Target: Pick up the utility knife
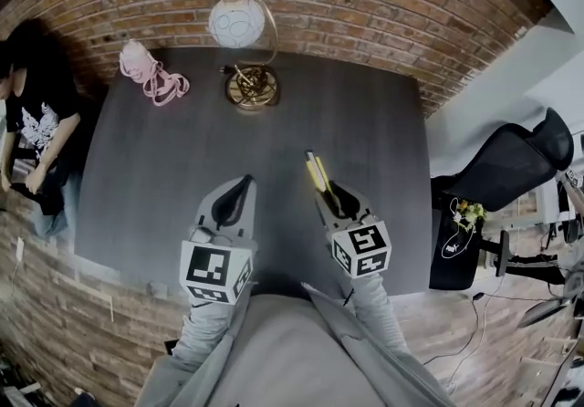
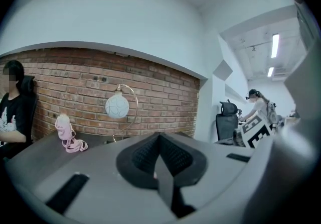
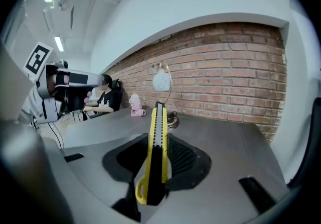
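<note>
Since my right gripper (image 1: 330,200) pinches the yellow utility knife (image 3: 157,137) in its jaws, apparently clear of the table (image 1: 164,177), I judge the pickup done; my left gripper (image 2: 159,157) sits closed, empty.

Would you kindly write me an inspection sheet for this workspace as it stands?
Surface: dark grey table, mostly bare.
Job's things: yellow utility knife, held clear of the table.
Clutter: globe lamp and pink bottle with a strap, near the far edge.
Grippers: right gripper shut on the utility knife; left gripper shut, nothing between its fingers.
Cables: white lead on a dark seat right of the table.
Surroundings: brick wall, seated person at left, office chair at right.
</note>
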